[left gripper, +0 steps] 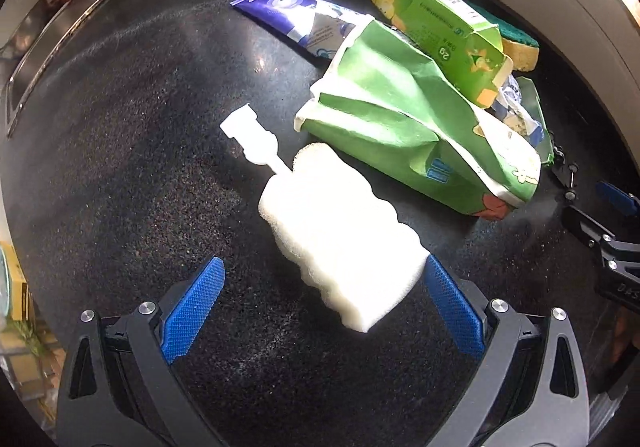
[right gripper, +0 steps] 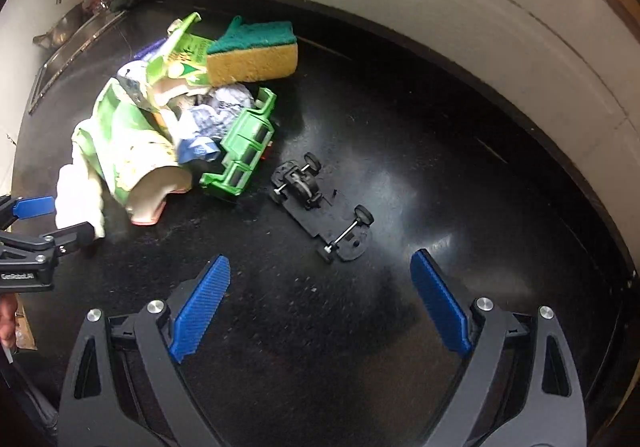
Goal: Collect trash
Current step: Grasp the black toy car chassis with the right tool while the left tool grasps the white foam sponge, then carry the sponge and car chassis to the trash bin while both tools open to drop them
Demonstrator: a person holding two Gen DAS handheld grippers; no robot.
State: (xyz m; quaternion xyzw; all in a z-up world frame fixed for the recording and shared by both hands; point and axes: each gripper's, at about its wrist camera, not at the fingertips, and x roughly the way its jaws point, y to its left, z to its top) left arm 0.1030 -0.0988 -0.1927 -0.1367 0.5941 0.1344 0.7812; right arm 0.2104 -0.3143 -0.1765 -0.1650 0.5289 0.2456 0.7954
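Note:
On the black counter lies a white foam brush head (left gripper: 336, 239) with a short white plastic stem. Its near end sits between the fingers of my left gripper (left gripper: 324, 287), which is open; one foam corner is at the right pad (left gripper: 452, 303). Behind it is a heap of trash: a crumpled green bag (left gripper: 400, 127), a green carton (left gripper: 440, 23), a purple tube (left gripper: 288, 15) and a yellow-green sponge (right gripper: 256, 55). My right gripper (right gripper: 320, 287) hangs open and empty just short of a black toy car chassis (right gripper: 320, 207). A green toy car body (right gripper: 244, 151) leans on the heap.
A steel sink (left gripper: 36, 35) with a tap is set into the counter at the far left. A pale wall (right gripper: 440, 7) runs along the counter's back edge. Crumpled blue-white wrappers (right gripper: 216, 115) sit inside the heap. Bare counter lies right of the chassis.

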